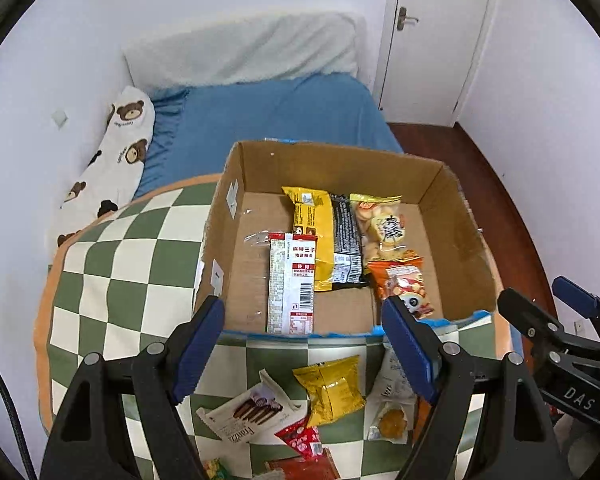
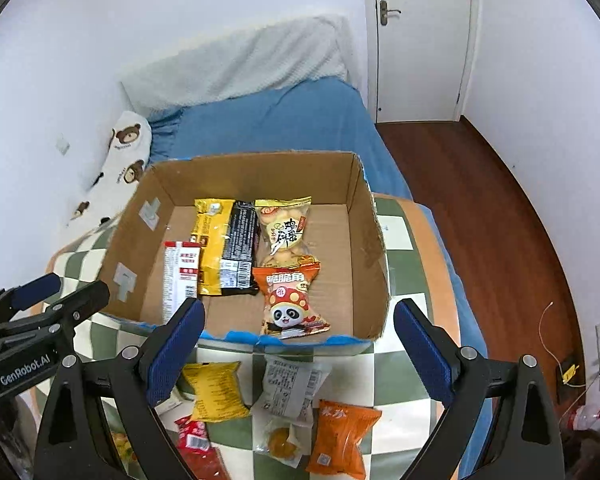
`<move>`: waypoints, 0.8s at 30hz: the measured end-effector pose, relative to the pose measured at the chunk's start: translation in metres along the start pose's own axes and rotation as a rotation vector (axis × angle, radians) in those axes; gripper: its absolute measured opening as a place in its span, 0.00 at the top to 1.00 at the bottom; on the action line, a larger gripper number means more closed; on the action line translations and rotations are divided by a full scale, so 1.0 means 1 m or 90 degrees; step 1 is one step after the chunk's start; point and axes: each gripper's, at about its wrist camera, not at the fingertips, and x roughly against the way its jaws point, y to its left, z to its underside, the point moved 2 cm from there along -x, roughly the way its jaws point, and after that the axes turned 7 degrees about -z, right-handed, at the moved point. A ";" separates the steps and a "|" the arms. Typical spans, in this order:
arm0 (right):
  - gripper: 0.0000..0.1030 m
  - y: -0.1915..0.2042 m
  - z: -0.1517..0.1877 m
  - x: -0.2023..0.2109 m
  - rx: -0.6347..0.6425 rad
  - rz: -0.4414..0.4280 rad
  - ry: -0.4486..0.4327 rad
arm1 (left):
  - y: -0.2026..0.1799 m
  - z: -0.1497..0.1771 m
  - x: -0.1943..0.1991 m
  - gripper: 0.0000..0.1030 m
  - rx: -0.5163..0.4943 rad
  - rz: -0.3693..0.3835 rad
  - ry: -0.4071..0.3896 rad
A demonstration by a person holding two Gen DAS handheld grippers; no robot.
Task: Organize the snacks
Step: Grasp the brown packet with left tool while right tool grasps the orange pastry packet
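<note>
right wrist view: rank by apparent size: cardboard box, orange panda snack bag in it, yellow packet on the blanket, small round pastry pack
Largest to smallest, as they look:
1. cardboard box
2. orange panda snack bag
3. yellow packet, close to the panda bag and nearer the camera, so that order is unsure
4. round pastry pack

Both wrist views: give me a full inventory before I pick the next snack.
cardboard box: 1, brown, open, on the checked blanket
snacks in box: 5; red-white pack, yellow pack, black pack, pale yellow biscuit bag, orange panda bag
snacks on blanket, near side: yellow packet, clear pastry pack, orange packet, red sachet, white wafer box
checked blanket: 1, green-white
bed sheet: blue, behind
bear pillow: 1, white, left
door: white, shut
left tool: open, empty
right tool: open, empty
</note>
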 end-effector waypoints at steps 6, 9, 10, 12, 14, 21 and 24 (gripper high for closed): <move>0.05 0.000 0.015 0.028 -0.009 -0.013 -0.016 | 0.000 0.013 0.026 0.22 0.004 0.001 -0.018; 0.05 -0.003 0.028 0.035 -0.021 -0.020 -0.005 | 0.004 0.024 0.027 0.22 0.013 0.000 -0.004; 0.05 -0.005 0.032 0.035 -0.023 -0.021 -0.002 | 0.006 0.028 0.026 0.22 0.016 -0.002 0.001; 0.05 -0.011 0.048 0.031 -0.030 -0.020 0.021 | 0.006 0.044 0.018 0.22 0.018 -0.005 0.026; 0.05 -0.019 0.065 0.021 -0.039 -0.020 0.053 | 0.006 0.063 0.006 0.22 0.016 -0.016 0.059; 0.06 -0.055 0.134 -0.041 -0.075 -0.005 0.180 | 0.008 0.153 -0.079 0.23 0.055 0.010 0.291; 0.06 -0.071 0.154 -0.063 -0.099 -0.006 0.211 | 0.005 0.183 -0.106 0.23 0.068 0.017 0.353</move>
